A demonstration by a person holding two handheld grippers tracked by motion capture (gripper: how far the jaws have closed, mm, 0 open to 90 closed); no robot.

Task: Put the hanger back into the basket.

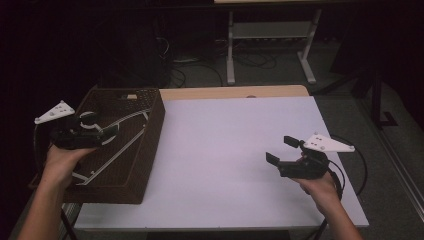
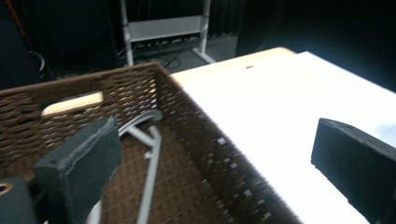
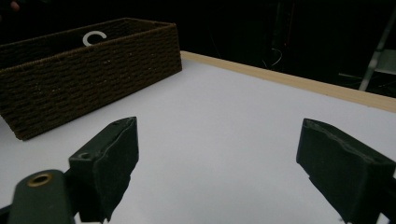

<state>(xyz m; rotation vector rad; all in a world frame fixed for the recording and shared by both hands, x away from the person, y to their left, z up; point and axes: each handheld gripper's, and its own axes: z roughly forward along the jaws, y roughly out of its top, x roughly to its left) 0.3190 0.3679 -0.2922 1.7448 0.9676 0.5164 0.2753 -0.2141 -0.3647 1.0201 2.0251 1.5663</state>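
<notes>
A brown wicker basket [image 1: 150, 145] stands on the left of the white table [image 1: 235, 150]. White plastic hangers [image 1: 120, 146] lie inside it. My left gripper [image 1: 102, 131] hovers over the basket's left part, open, with nothing between its jaws. In the left gripper view the jaws of the left gripper [image 2: 215, 172] straddle the basket's right wall [image 2: 210, 149], and a white hanger [image 2: 150, 158] lies on the basket floor below. My right gripper [image 1: 282, 150] is open above the bare table at the right. In the right gripper view the right gripper [image 3: 229, 168] faces the basket [image 3: 88, 70], where a white hook [image 3: 93, 37] pokes above the rim.
A wooden strip [image 1: 235, 92] borders the table's far edge. Beyond it a white table frame [image 1: 270, 35] and cables stand on the dark floor. The basket's far wall has a handle slot [image 2: 72, 102]. Open white tabletop stretches between basket and right gripper.
</notes>
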